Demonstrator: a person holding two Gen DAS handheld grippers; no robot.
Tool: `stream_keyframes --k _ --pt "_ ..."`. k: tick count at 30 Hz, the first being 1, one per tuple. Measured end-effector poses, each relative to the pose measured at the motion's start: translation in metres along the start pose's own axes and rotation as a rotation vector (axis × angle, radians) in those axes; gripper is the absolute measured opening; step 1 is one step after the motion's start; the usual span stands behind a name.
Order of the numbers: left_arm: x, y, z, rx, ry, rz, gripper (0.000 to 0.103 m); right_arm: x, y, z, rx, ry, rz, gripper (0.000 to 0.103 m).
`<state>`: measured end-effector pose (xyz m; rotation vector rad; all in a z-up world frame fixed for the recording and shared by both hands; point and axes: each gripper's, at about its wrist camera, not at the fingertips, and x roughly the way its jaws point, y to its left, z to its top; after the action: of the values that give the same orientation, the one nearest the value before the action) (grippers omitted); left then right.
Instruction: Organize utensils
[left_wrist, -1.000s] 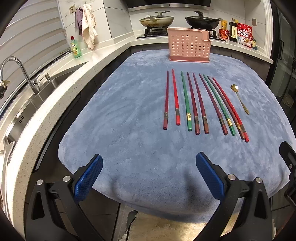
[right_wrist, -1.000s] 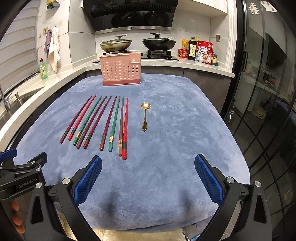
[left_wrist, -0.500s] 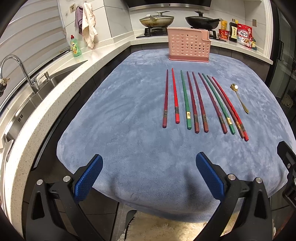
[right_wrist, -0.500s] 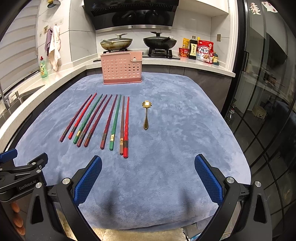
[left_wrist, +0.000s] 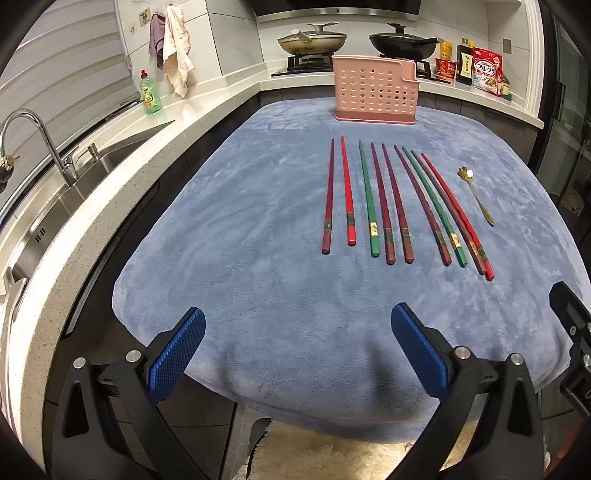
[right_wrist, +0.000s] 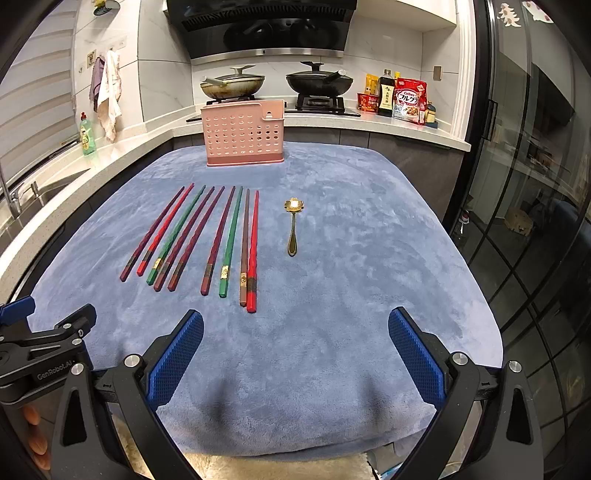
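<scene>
Several chopsticks (left_wrist: 388, 206) (right_wrist: 207, 236) in red, green and dark maroon lie side by side on a blue-grey cloth (left_wrist: 258, 221) (right_wrist: 369, 258). To their right lies a small gold spoon (left_wrist: 476, 195) (right_wrist: 292, 225), its bowl pointing away. A pink perforated utensil holder (left_wrist: 376, 90) (right_wrist: 244, 133) stands upright at the cloth's far edge. My left gripper (left_wrist: 297, 350) hovers open over the near edge, short of the chopsticks. My right gripper (right_wrist: 295, 350) is open too, just behind the handle ends. Both hold nothing.
A steel sink (left_wrist: 55, 192) with a tap (left_wrist: 40, 136) runs along the left counter, with a green soap bottle (left_wrist: 149, 94) beyond it. Two lidded pans (right_wrist: 319, 81) sit on the stove behind the holder. Food packets (right_wrist: 408, 99) stand at the back right. Glass doors (right_wrist: 535, 184) close the right side.
Both grippers have crept slightly forward and up over the cloth. Nothing on the cloth has moved, and both stay open.
</scene>
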<state>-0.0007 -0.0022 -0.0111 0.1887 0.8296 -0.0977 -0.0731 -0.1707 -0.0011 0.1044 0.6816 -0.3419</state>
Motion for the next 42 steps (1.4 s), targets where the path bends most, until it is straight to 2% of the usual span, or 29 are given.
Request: stream_keyframes --k 42 --pt "0.0003 -0.0062 0.0011 0.002 0.005 -0.009 0.096 0.0023 0.0004 0.0018 -0.004 0.017 0.006 0.096"
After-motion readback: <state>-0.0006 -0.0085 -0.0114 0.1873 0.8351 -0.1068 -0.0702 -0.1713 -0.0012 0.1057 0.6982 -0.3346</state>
